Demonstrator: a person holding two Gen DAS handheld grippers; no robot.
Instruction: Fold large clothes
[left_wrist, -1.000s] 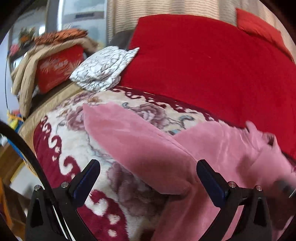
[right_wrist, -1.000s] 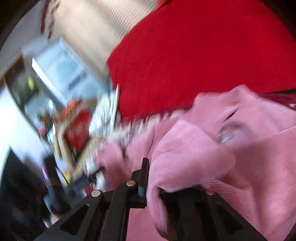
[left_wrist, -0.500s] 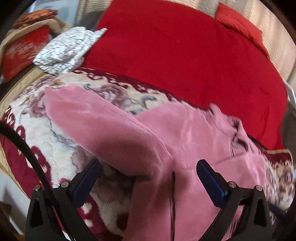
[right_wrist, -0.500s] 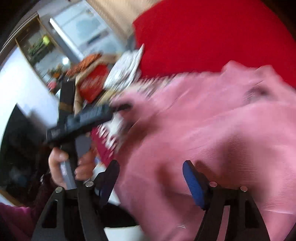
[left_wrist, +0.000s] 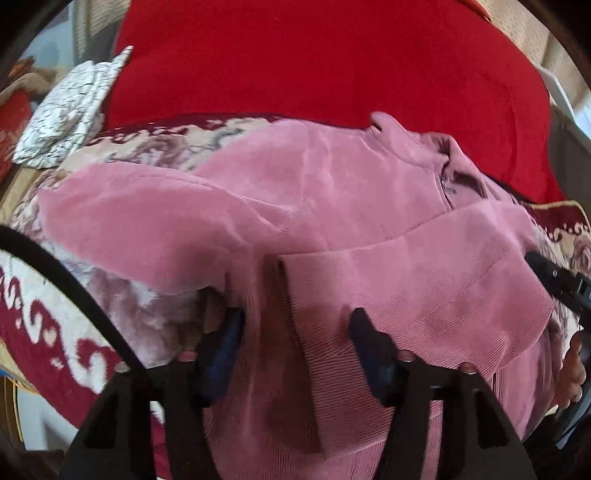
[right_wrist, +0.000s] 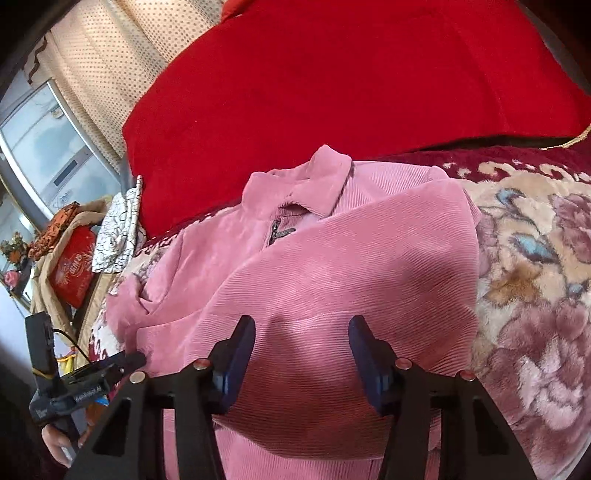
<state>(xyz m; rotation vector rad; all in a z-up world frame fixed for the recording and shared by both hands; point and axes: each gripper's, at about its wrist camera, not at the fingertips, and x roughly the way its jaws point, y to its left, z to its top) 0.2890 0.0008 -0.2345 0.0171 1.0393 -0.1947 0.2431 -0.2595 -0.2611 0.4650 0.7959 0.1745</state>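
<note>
Nearest: your left gripper (left_wrist: 295, 347) and right gripper (right_wrist: 301, 347), jaws apart and closing, over folded pink corduroy jacket (right_wrist: 332, 266), cloth between unpinched. Beneath: floral blanket (right_wrist: 535, 258). Beyond: red cushion (right_wrist: 332, 81).

No legible text; only unreadable print on the red box (right_wrist: 70, 273).

Black fingers (right_wrist: 373, 365) with blue pads (left_wrist: 369, 363)

My jacket (right_wrist: 332, 258) lies on the blanket (right_wrist: 535, 277), cushion (right_wrist: 332, 81) behind it, folded cloth (left_wrist: 66, 114) to its left.
</note>
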